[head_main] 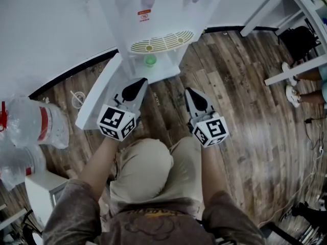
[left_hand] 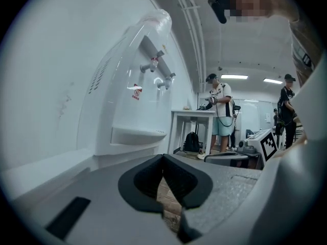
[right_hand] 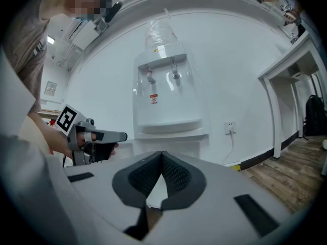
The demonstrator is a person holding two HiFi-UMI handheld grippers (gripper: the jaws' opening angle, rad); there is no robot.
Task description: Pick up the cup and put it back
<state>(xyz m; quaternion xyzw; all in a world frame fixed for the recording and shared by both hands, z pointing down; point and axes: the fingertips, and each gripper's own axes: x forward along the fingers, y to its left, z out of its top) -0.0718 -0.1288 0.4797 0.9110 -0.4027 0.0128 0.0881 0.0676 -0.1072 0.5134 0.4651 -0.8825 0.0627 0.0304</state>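
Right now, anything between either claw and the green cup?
Nothing visible. The green cup sits in the dispenser's open compartment below the drip tray. Left claw and right claw, both shut, face it directly. The open door stands aside, left of the left claw.

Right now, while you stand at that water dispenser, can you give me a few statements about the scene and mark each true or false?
1. The left gripper and the right gripper are both shut and hold nothing. True.
2. The green cup is in the right gripper. False: it sits in the water dispenser, below the drip tray, apart from both grippers.
3. The dispenser has two taps. True.
4. The floor is grey carpet. False: it is wooden planks.
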